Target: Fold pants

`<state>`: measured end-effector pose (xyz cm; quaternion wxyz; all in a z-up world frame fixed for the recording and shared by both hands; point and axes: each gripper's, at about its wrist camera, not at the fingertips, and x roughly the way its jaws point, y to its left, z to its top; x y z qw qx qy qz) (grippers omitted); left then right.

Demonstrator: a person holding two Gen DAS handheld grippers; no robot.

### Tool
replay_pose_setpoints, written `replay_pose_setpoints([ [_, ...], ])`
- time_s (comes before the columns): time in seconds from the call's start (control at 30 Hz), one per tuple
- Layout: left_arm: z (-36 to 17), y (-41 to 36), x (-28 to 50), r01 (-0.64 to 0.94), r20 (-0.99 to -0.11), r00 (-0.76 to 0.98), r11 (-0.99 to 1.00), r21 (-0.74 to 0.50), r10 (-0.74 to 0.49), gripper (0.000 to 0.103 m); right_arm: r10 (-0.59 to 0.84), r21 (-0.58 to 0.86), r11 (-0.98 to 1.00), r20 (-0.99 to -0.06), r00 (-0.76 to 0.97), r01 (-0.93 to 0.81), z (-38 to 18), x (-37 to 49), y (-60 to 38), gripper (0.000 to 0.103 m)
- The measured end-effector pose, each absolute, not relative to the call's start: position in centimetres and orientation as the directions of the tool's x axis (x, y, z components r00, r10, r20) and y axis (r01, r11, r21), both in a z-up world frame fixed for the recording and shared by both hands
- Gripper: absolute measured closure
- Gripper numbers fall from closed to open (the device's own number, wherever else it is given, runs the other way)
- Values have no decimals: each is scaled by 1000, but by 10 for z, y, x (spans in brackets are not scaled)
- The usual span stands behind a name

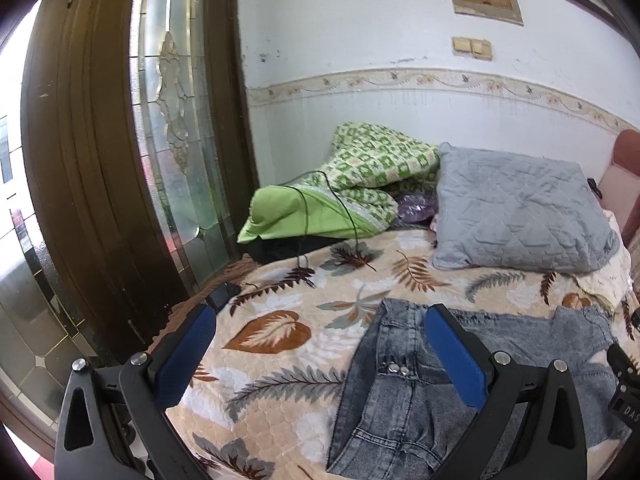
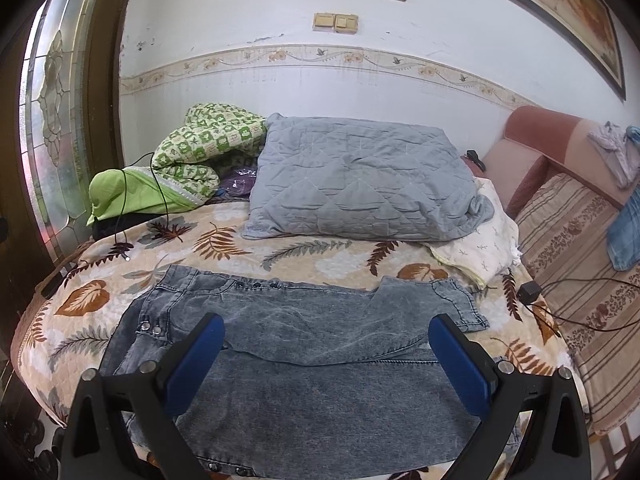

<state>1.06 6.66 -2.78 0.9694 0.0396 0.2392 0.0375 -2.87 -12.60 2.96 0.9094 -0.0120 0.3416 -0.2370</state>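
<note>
We see the grey denim pants [image 2: 304, 344] lying flat on the leaf-patterned bedspread [image 2: 84, 300], spread crosswise near its front edge. One part is laid over the other, so a folded edge runs across the middle of the cloth, and small metal snaps [image 2: 150, 326] sit at the pants' left end. In the left wrist view the same pants [image 1: 396, 396] fill the lower right, their snaps [image 1: 396, 369] facing up.

Our right gripper [image 2: 326, 356] hangs over the pants with its blue-padded fingers [image 2: 196, 360] spread wide and nothing between them. Our left gripper [image 1: 320, 356] is likewise released, one finger [image 1: 456, 354] above the pants' left end and the other out over bare bedspread; whether either touches the cloth we cannot tell.

Behind the pants a grey quilted pillow [image 2: 360, 184] rests on the bedspread. Left of the pillow lies a bunched green patterned blanket [image 2: 192, 160] with a thin black cable [image 2: 160, 188] draped over it. Right of the pants a black charger block [image 2: 530, 291] sits at the bedspread's edge, beside a striped pink sofa [image 2: 572, 240].
</note>
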Motion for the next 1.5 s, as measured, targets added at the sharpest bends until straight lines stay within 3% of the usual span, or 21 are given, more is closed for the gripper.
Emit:
replay_pose_setpoints([
  [0.27, -38, 5, 22, 115, -502, 865, 983, 142, -29, 0, -550, -269, 824, -593, 588, 498, 49, -60, -167, 0],
  [0.43, -37, -39, 24, 225, -545, 826, 970, 88, -142, 0, -694, -382, 703, -553, 461, 600, 61, -110, -220, 0],
  [0.63, -42, -75, 17, 280, -568, 807, 952, 126, -162, 0, -726, -358, 644, -566, 391, 676, 65, -152, -278, 0],
  [0.9, -56, -56, 52, 256, -627, 774, 950, 177, -92, 0, -569, -215, 746, -698, 435, 630, 29, -136, -318, 0],
  [1.23, -111, 19, 172, 89, -757, 645, 974, 209, 104, 0, -377, -51, 797, -821, 429, 602, -19, -58, -414, 0],
  [1.5, -162, 38, 256, 68, -842, 531, 985, 156, 97, 0, -328, -20, 774, -868, 373, 633, -65, 13, -492, 1],
])
